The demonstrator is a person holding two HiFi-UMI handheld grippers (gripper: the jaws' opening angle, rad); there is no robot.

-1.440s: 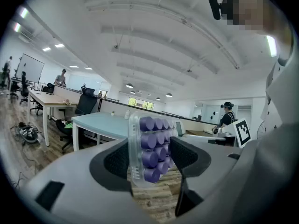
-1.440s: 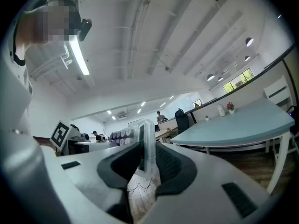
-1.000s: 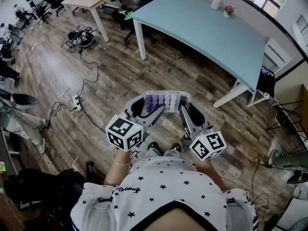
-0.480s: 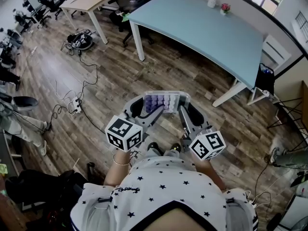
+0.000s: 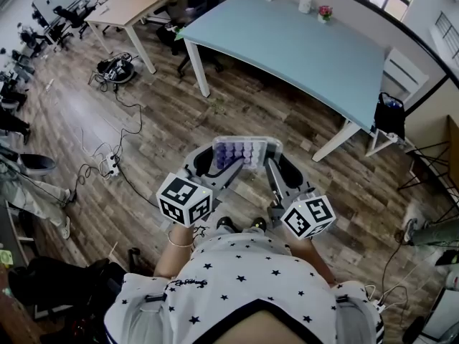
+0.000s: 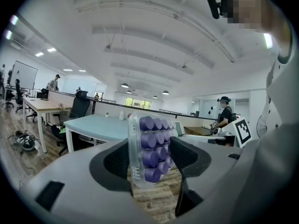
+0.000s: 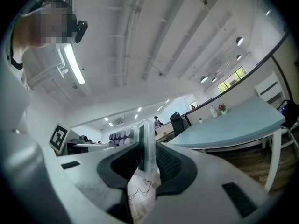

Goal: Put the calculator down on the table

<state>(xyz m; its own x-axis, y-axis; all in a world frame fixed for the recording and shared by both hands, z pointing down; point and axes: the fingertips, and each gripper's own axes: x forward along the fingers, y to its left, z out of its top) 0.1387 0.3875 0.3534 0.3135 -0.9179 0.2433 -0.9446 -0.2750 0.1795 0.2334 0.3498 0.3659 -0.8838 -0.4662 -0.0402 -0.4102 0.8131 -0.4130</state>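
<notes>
You carry the calculator (image 5: 242, 151) above the floor, long axis crosswise, with the left gripper (image 5: 217, 165) clamped on its left end, the right gripper (image 5: 271, 165) clamped on its right edge, and the blue table (image 5: 287, 41) well apart, straight ahead.

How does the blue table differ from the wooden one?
The blue table has a pale blue top; the wooden table has a tan one. The blue table looks larger and nearer; the wooden table stands farther off, at the left. Both have white legs.
</notes>
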